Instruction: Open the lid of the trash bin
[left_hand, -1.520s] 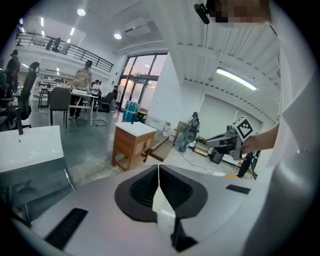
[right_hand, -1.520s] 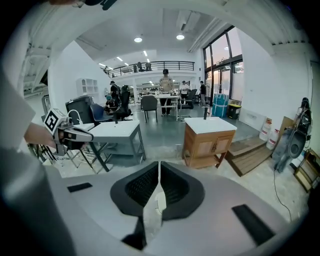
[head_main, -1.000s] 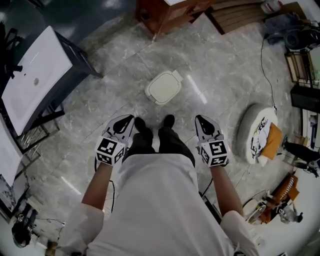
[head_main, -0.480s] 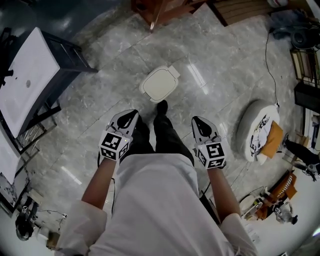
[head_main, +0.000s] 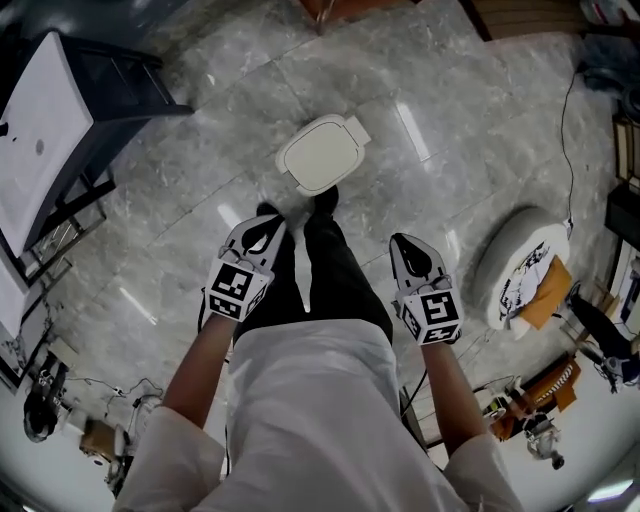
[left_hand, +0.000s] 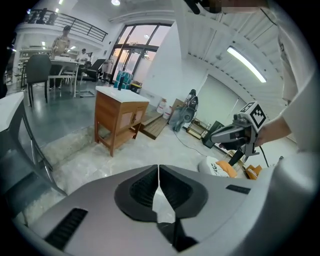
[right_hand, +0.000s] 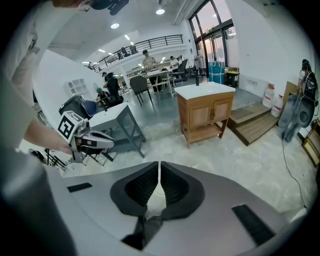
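- A cream-white, rounded-square plastic trash bin (head_main: 322, 153) stands on the grey marble-tiled floor (head_main: 190, 210), just far of the person's feet. Its lid lies flat and closed, with a small tab at the far right corner.
- The right black shoe (head_main: 325, 199) has its toe at the bin's near edge. The left black shoe (head_main: 267, 212) sits just near and left of the bin.
- The left gripper (head_main: 266, 228) is held at the left of the dark trouser legs (head_main: 325, 275) and points far, toward the bin but apart from it. Its jaws are pressed together to a hairline slit, with nothing between them.
- The right gripper (head_main: 407, 246) is held at the right of the legs, level with the other one and well clear of the bin. Its jaws also meet at the tips and carry nothing.
- At the far left stands a dark metal frame with a white tabletop (head_main: 40, 140).
- At the right a round white cushion-like object (head_main: 505, 262) lies on the floor, with an orange item (head_main: 545, 280) on it.
- Farther off in the room stands a brown wooden cabinet with a white top (right_hand: 207, 112).
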